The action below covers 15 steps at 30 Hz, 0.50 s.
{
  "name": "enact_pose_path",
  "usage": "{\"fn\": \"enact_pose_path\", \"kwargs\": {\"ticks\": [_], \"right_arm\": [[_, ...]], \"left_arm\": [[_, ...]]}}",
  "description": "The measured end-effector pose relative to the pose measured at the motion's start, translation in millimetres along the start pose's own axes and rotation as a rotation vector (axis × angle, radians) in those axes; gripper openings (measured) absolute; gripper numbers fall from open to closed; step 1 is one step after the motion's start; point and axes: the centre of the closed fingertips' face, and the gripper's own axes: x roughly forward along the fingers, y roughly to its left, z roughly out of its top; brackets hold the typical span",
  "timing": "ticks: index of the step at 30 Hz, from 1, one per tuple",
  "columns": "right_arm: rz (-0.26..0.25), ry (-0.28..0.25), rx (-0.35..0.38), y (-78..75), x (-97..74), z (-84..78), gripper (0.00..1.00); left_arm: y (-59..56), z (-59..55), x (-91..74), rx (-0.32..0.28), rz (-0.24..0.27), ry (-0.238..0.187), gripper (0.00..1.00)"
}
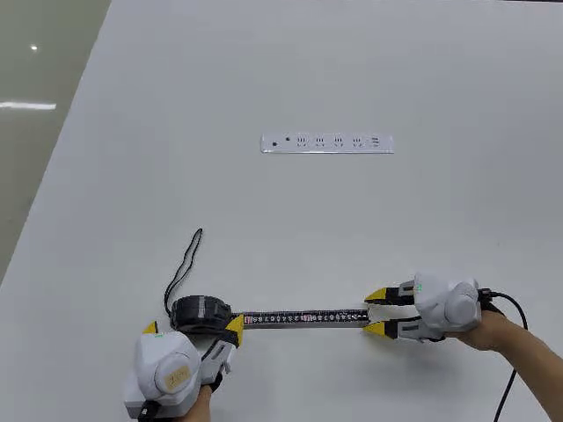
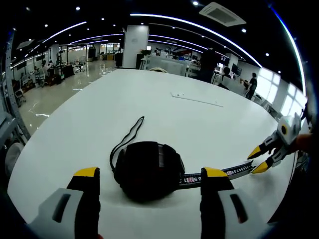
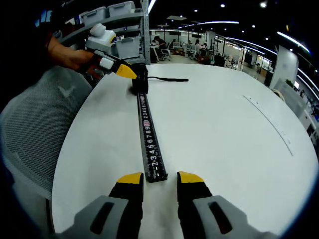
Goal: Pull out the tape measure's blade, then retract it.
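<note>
Head view: the black tape measure lay on the white table near its front edge, blade pulled out to the right gripper, whose jaws stood apart at the blade's end; the left gripper straddled the case. Left gripper view: the left gripper was wide open, the tape measure btwn its tips w/ a gap each side (strap trailing behind). Right gripper view: the right gripper was open, unclamped, the blade end lying btwn its tips.

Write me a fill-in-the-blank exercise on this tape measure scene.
The tape measure's case is coloured ___. Its blade ends by the right gripper, whose jaws stand ___. The left gripper has jaw tips coloured ___.
Missing words: black; open; yellow.
</note>
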Motion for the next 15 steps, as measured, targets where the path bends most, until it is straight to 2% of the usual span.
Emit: {"fn": "enact_pose_path", "kwargs": {"ticks": [8,15], "right_arm": [[0.047,-0.014,-0.032,6.5,5.9,-0.7,0.18],[0.048,-0.038,-0.051,6.1,6.8,-0.7,0.15]], "left_arm": [[0.0,-2.8,0.4,0.001,-0.002,0.006,0.80],[0.1,-4.3,2.8,-0.001,0.005,0.009,0.79]]}}
